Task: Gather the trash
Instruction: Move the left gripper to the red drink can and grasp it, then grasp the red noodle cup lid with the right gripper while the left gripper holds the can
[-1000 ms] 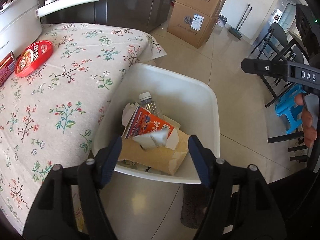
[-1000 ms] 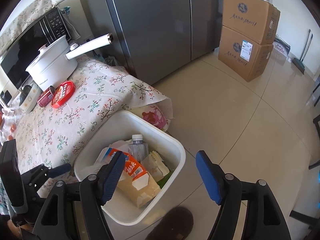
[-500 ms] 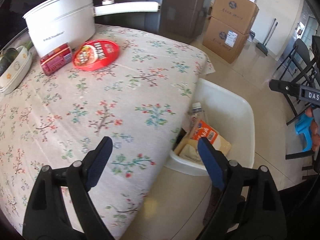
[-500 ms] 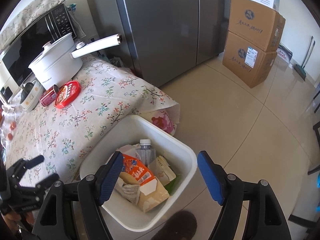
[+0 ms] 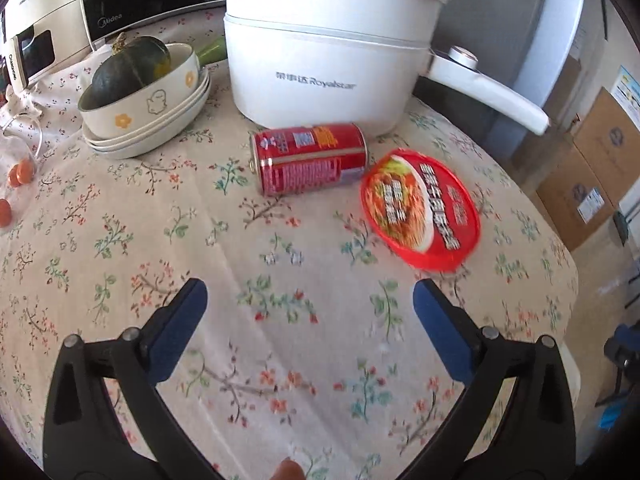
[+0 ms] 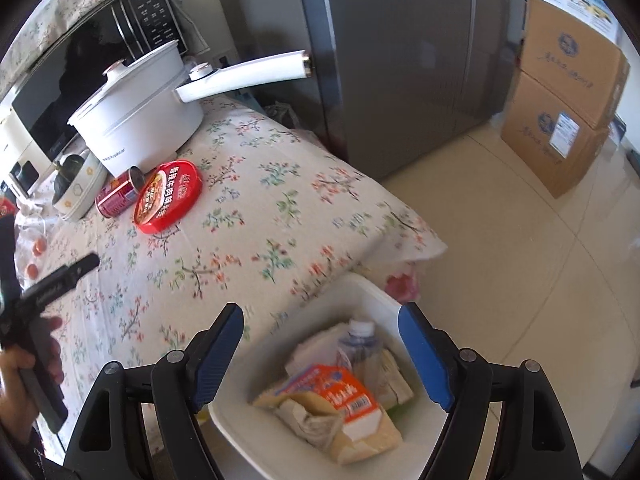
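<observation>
**left gripper lining up on the last table trash, bin waiting below**

the red can [image 5: 309,159] lies on its side on the flowered tablecloth [image 5: 120,240], just in front of the white pot [image 5: 328,48] and near enough that contact cannot be ruled out. the red noodle-cup lid [image 5: 420,210] lies flat just right of the can, their edges almost meeting. both sit toward the far side of the table. these two appear to be the trash yet to be collected.

the left gripper [image 5: 310,316] hovers over bare cloth on the near side of both items. its jaws are opening, wide apart, with nothing between them. the right gripper [image 6: 320,356] hangs over the white bin [image 6: 360,292], which stands on the floor against the near right corner of the table. its jaws are apart and hold nothing. the bin already holds an orange carton [image 6: 340,396], a clear bottle [image 6: 356,344] and crumpled paper.

judgement: the step in hand is the reach for the next piece, with the bin partly filled.

the next move calls for the left gripper to travel farther across the table and settle on one item. the can offers a round body that the jaws should straddle across its width. the lid is thin and flat, so it would need an edge grip or a slide to the table edge. the stacked bowls [image 5: 144,120] to the left and the pot handle [image 5: 488,96] to the right should be kept clear of.
</observation>
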